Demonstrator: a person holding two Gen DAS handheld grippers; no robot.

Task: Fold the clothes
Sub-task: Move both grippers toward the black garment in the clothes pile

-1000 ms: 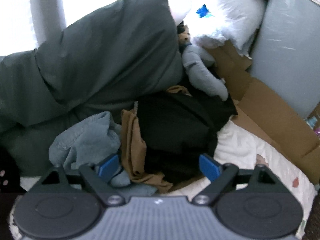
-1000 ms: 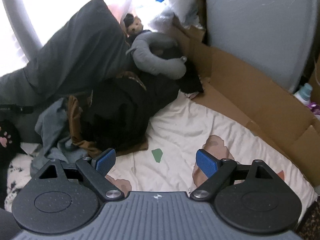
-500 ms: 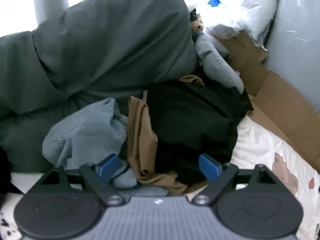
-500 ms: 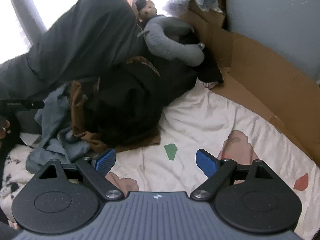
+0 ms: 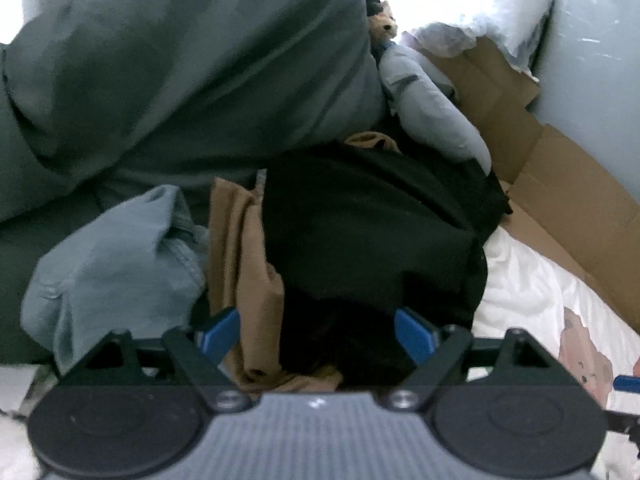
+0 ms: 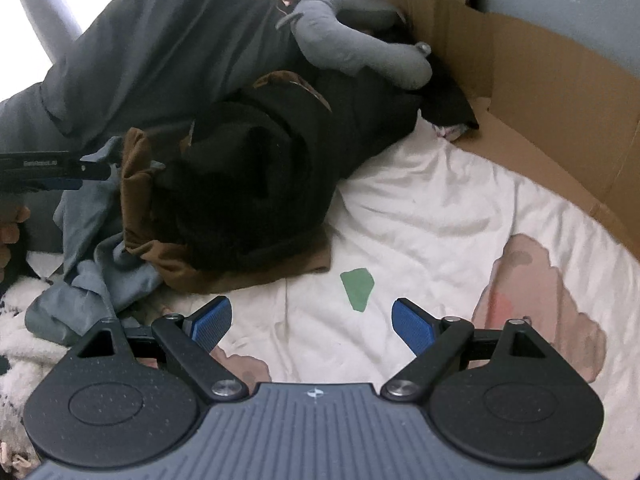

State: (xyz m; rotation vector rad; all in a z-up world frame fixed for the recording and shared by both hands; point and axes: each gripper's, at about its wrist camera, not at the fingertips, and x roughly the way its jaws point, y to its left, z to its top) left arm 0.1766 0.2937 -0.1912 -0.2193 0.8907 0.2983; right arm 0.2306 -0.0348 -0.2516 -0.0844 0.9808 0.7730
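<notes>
1. left wrist view: the left gripper (image 5: pixel 316 334) hangs with jaws wide and empty over a heap of clothes (image 5: pixel 360 240), black, brown and blue, all crumpled; nothing looks folded.
2. right wrist view: the right gripper (image 6: pixel 312 320), wide and empty, hovers over the bedsheet (image 6: pixel 440 208) beside the heap; folding seems not yet begun.

Black garment (image 6: pixel 256 168), tan cloth (image 5: pixel 244 248), blue-grey shirt (image 5: pixel 112 256), white sheet (image 6: pixel 440 208) (pink, green patches)
</notes>
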